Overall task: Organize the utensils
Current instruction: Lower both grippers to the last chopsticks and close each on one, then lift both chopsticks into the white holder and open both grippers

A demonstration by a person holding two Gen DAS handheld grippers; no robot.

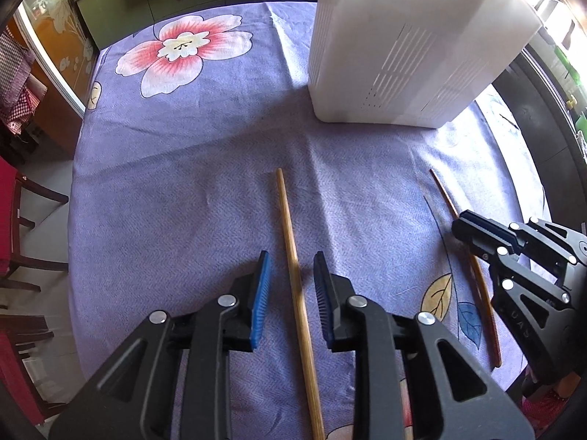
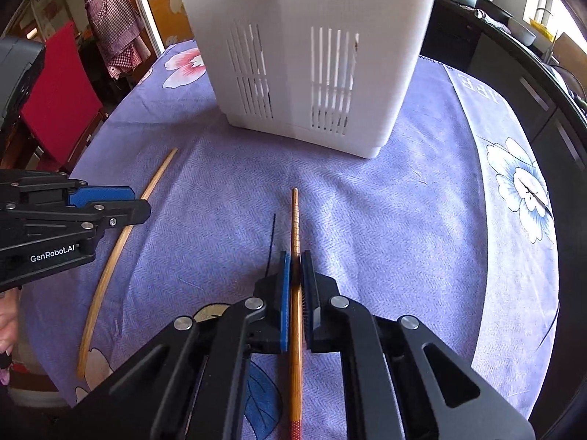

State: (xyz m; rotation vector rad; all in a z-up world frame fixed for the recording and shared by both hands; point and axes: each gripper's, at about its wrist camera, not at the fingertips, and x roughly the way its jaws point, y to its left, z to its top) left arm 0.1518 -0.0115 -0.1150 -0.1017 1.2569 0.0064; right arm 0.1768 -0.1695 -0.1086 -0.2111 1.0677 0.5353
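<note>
right gripper (image 2: 295, 275), blue pads clamped on reddish-brown wooden chopstick (image 2: 294, 220) flat on purple floral tablecloth (image 2: 403, 220); left gripper (image 1: 291, 282) narrowly parted astride pale bamboo chopstick (image 1: 290, 242), w/o contact; lift level, tip toward white slotted plastic utensil holder (image 2: 304, 55).

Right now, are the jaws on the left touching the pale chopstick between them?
Apart. The left wrist view shows the left gripper open, purple tablecloth visible on both sides of the pale chopstick lying between its blue pads.

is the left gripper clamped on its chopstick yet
No, the left gripper has its pads standing apart on either side of the pale chopstick, not touching it.
</note>
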